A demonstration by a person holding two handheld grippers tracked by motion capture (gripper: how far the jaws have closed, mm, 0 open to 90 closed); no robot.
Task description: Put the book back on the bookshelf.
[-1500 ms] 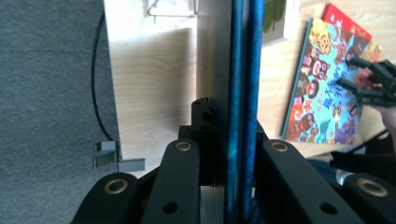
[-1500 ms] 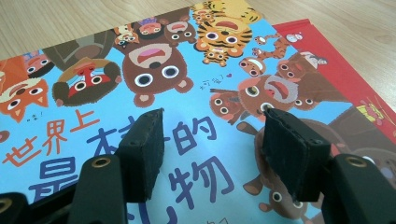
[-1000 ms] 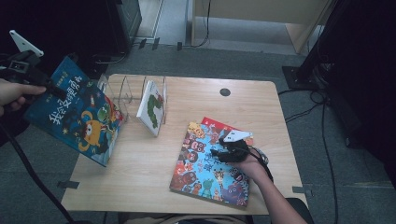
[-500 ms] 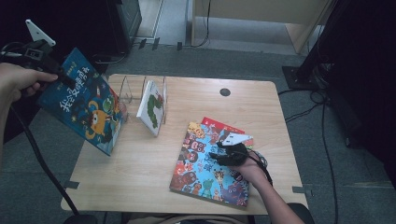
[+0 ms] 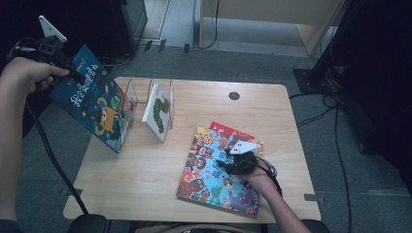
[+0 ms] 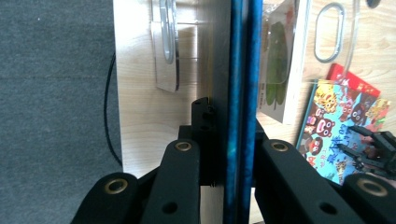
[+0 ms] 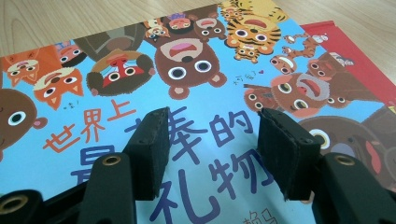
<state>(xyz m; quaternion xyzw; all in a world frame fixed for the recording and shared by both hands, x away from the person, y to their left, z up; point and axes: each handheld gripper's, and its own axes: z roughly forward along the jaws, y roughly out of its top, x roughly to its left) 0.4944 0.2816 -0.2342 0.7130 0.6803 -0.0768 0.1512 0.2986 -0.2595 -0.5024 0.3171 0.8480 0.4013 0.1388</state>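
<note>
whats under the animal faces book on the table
A red book lies under the animal faces book, its top edge and corner sticking out at the far side. The rest of it is covered, so its cover picture can't be told. Below both is the wooden table.

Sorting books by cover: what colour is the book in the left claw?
Dark blue book, with cartoon monsters; clearest in the high view.

Rack (image 5: 148, 99) at table (image 5: 145, 179) back-left, book (image 5: 158, 110) in it; animal book (image 5: 218, 170) front-right, atop another book (image 5: 233, 132).
</note>
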